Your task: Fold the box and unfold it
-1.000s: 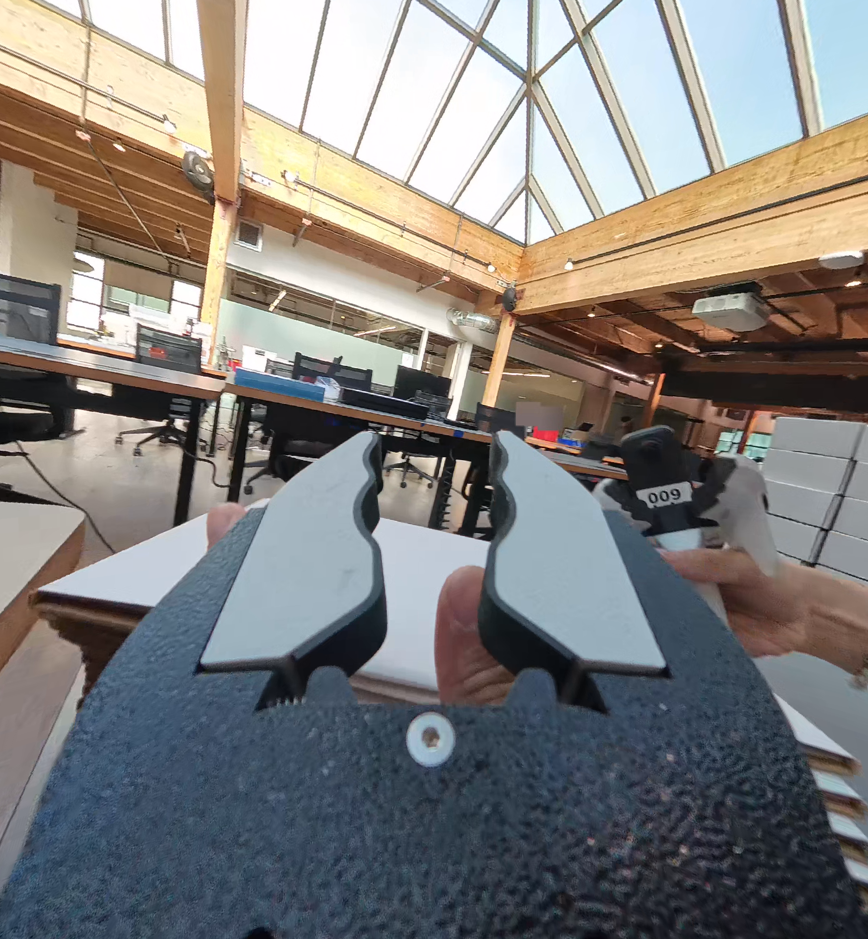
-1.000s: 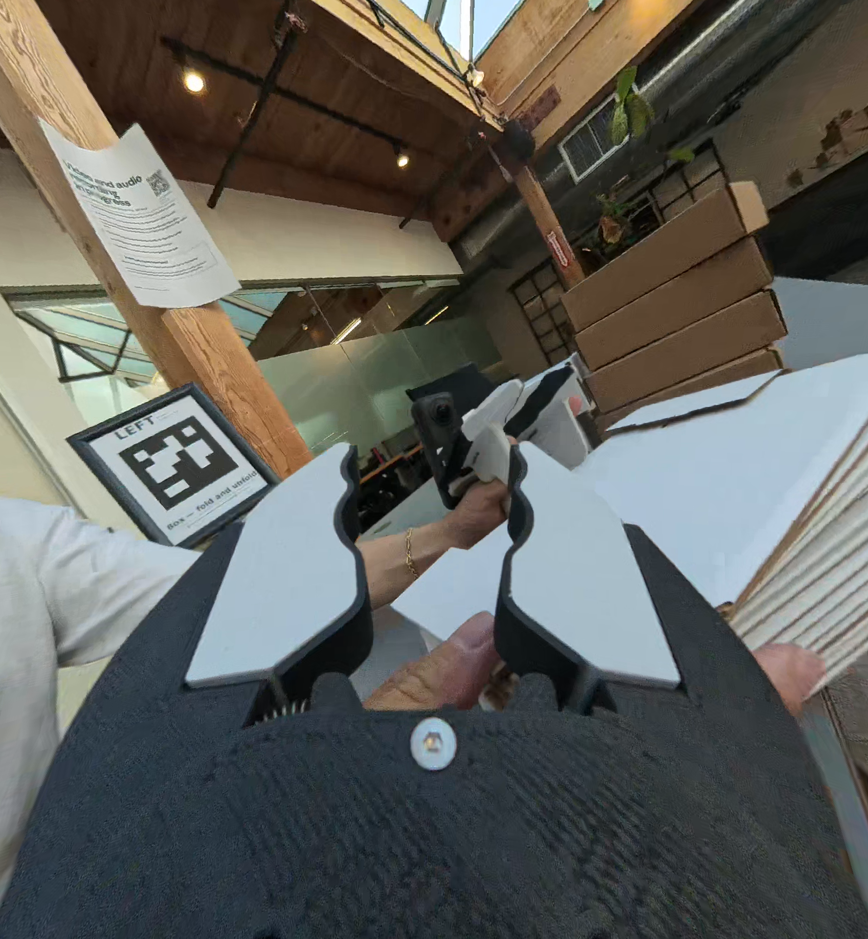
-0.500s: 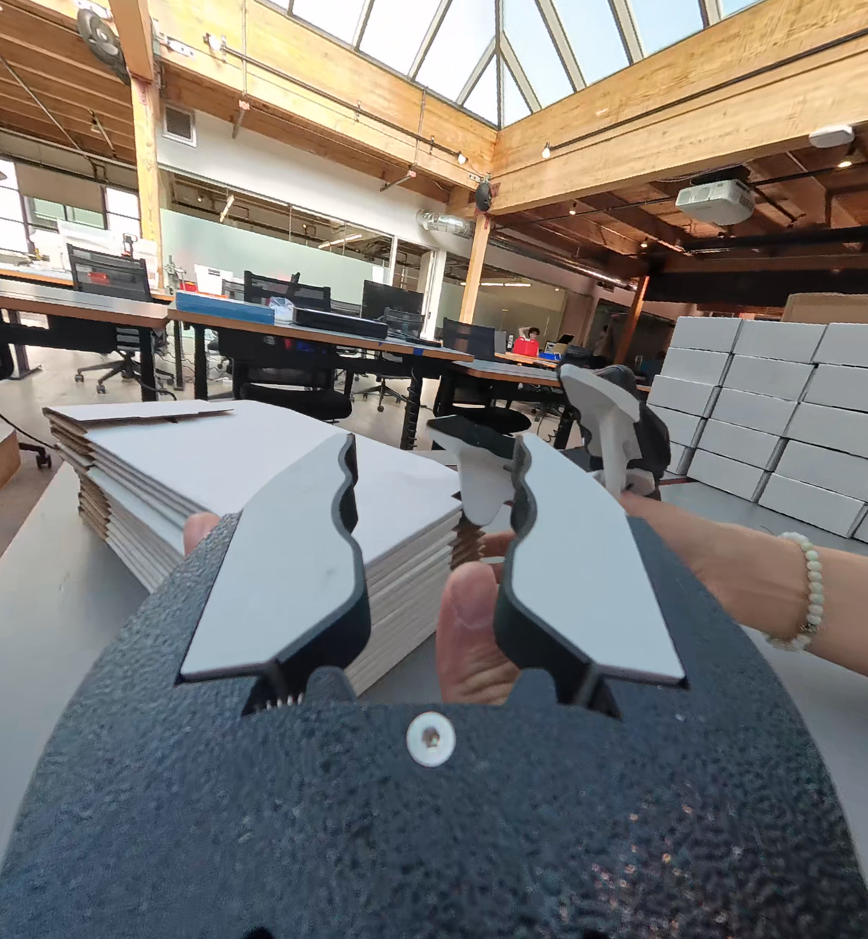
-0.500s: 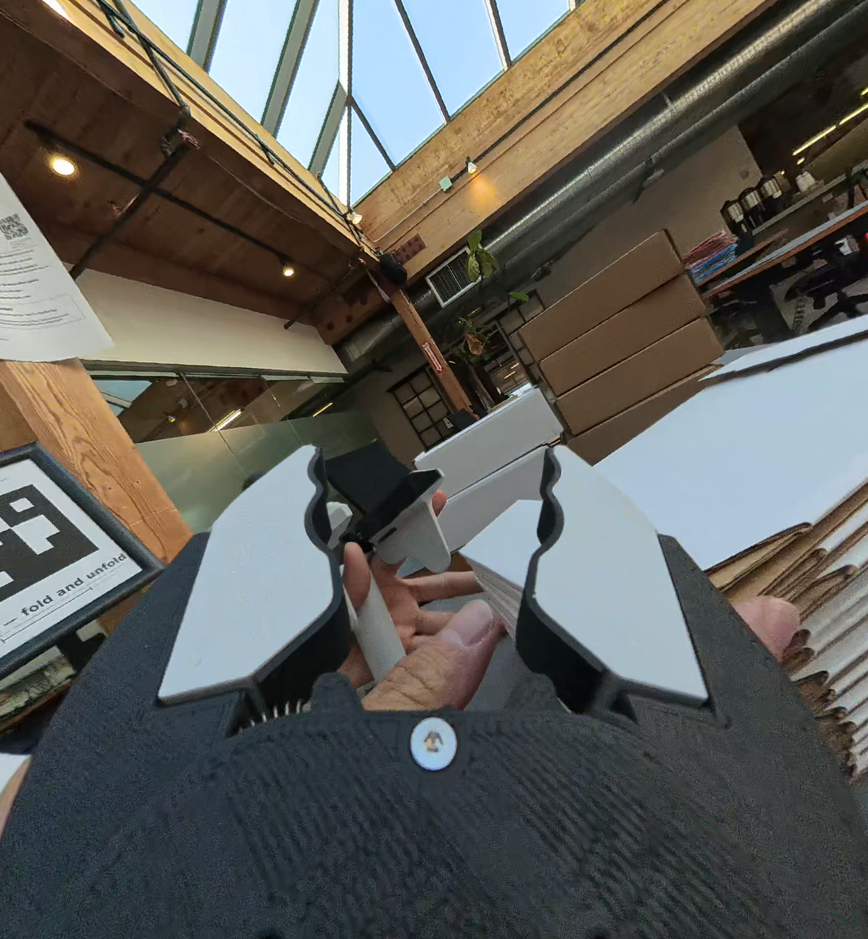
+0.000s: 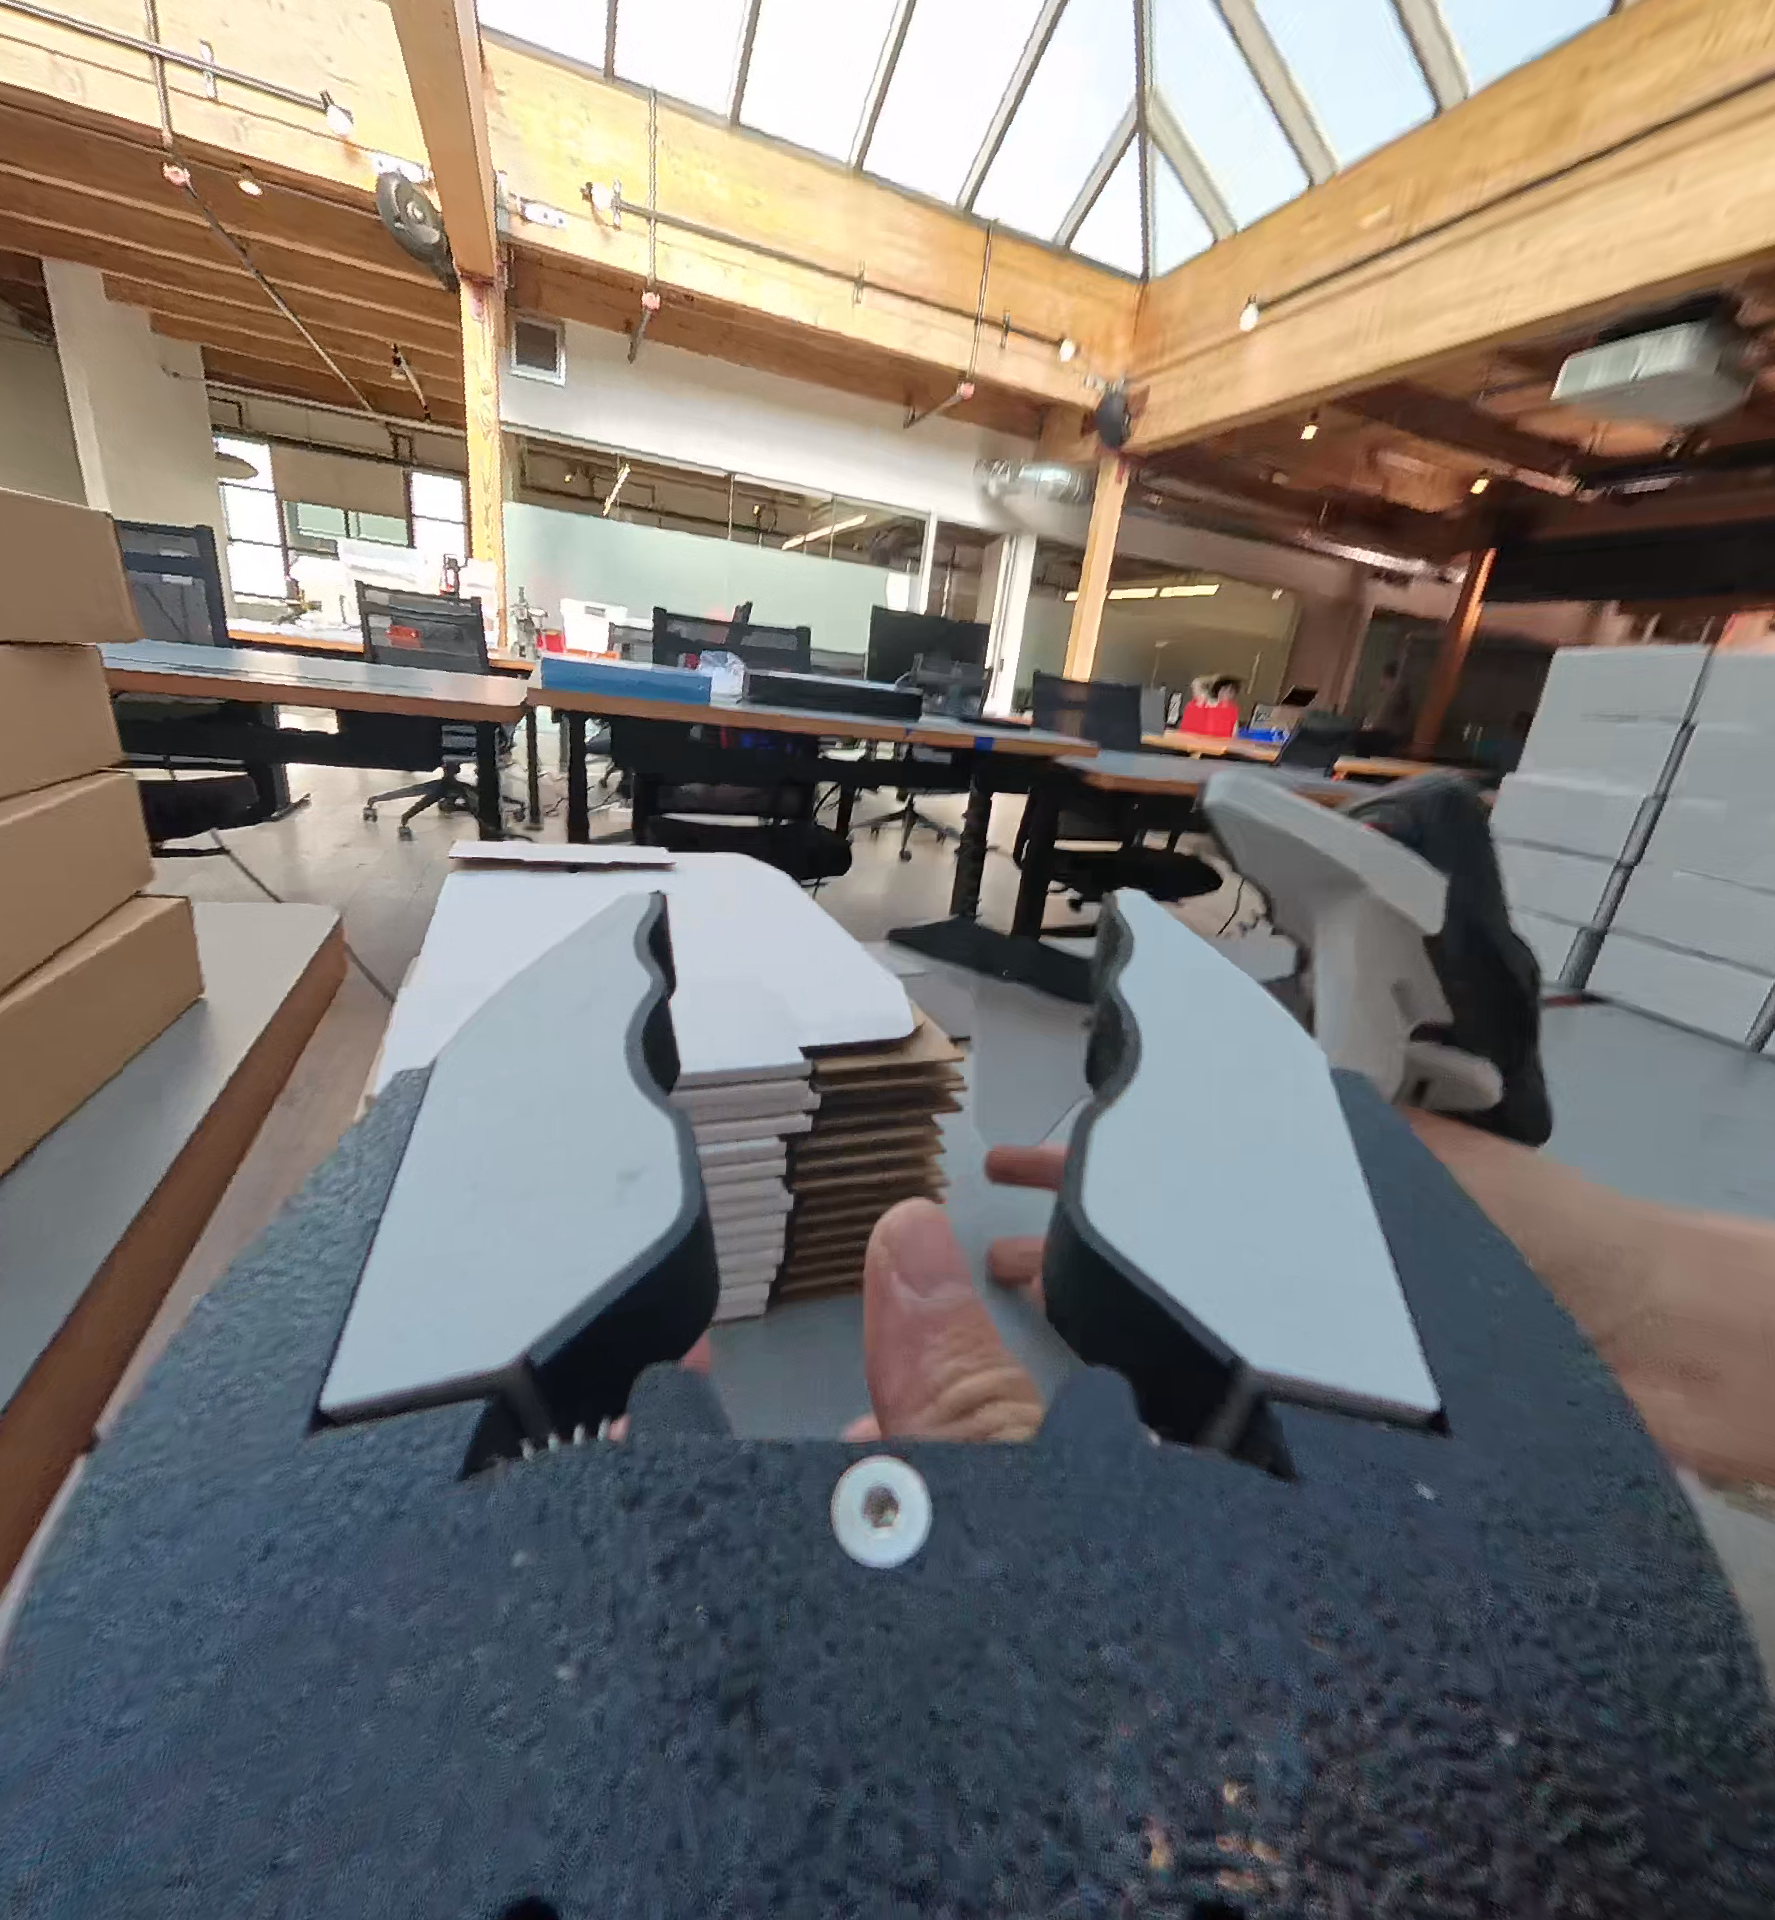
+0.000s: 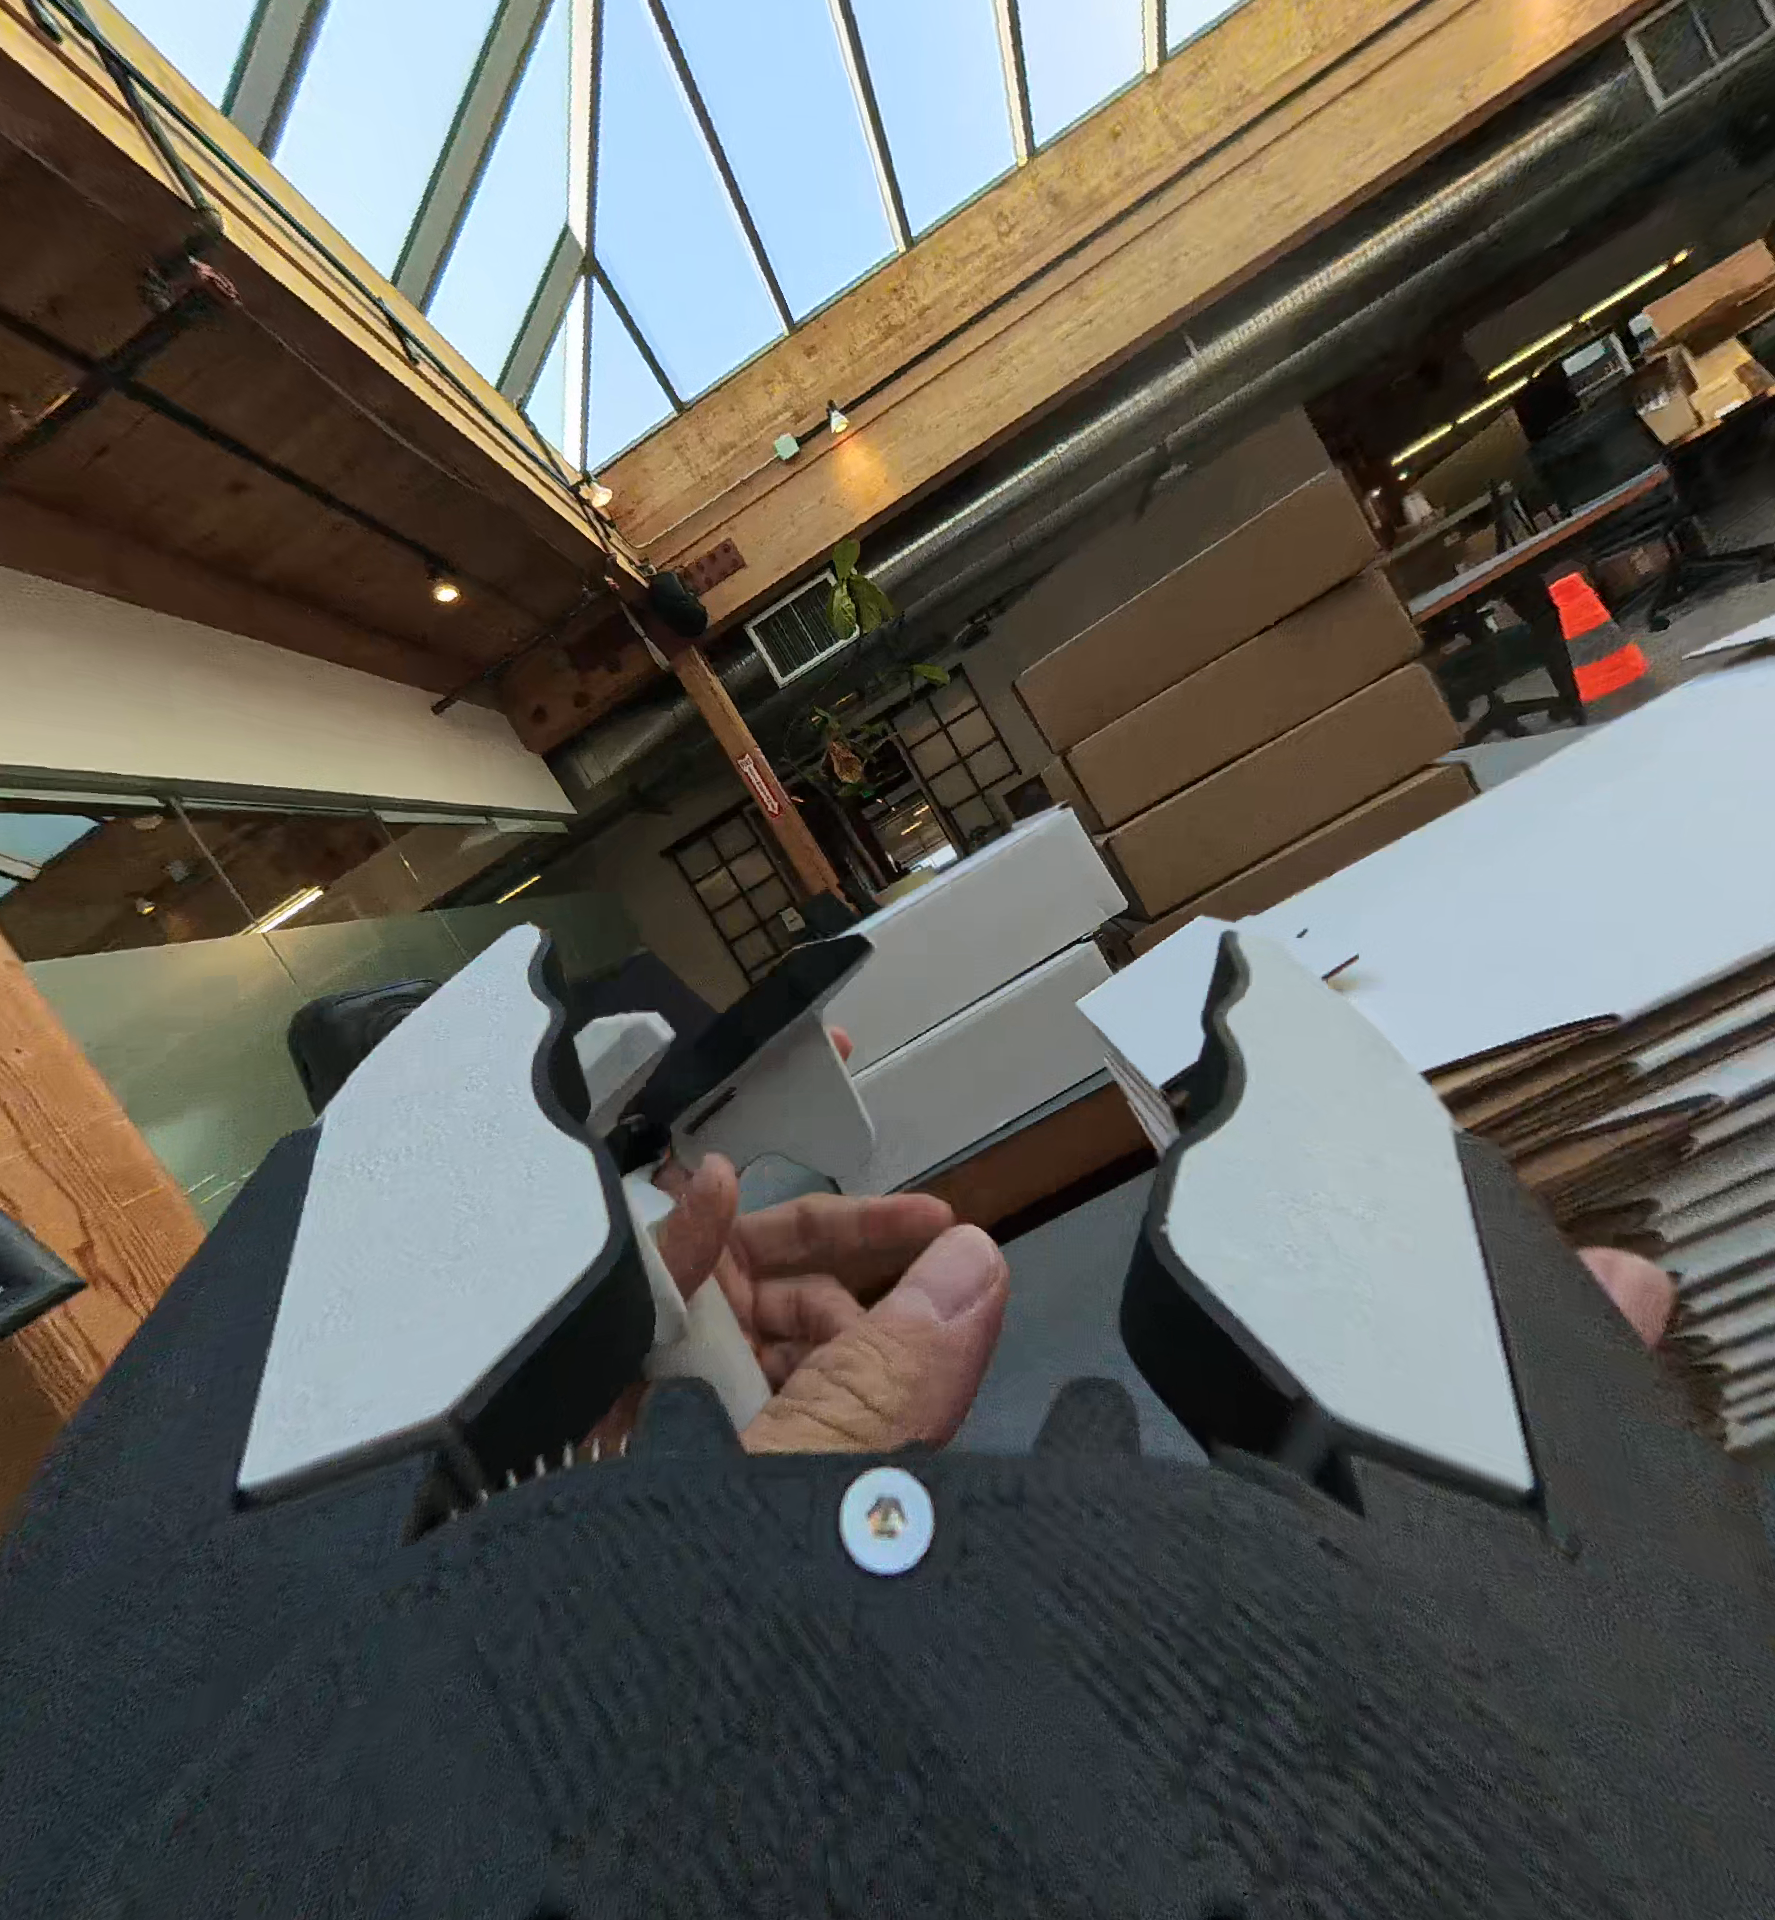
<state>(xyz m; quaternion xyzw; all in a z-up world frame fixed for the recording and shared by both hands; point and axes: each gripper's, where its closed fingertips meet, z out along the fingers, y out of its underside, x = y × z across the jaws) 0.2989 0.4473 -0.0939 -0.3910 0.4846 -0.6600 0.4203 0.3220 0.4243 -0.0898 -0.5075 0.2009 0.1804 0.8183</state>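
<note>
Left gripper [image 5: 883, 925]: fingers spread wide, nothing between them. Right gripper [image 6: 883, 956]: fingers likewise released and empty. Both have opened markedly over the last second; in the earlier frames the gaps were narrow.

Both views have also swung down from the roof glazing toward the work area. The stack [image 5: 758, 997] of flat, white-faced box blanks, which was close under the left gripper a second ago, now sits ahead of it on the grey worktop [image 5: 1683, 1122], just beyond the fingertips. In the right wrist view the same stack [image 6: 1589, 894] lies to the right, its corner just behind the right-hand finger; contact cannot be confirmed.

The right gripper shows in the left view at right [image 5: 1361, 935], held in a hand [image 5: 1693, 1309], near the stack's right side but apart from it. The left gripper shows in the right view [image 6: 758, 1081], likewise clear of the stack.

Surroundings: brown cartons [image 5: 21, 810] stacked at left; white made-up boxes [image 5: 1683, 842] stacked at right, well apart from the blanks.

Assessment: no blank has been lifted or creased; the top sheet lies flat. The opening of both grippers and their descent toward the stack suggest preparation to take the top blank. Folding has not begun. Main risk: picking up more than one sheet, since the edges lie tightly together.
</note>
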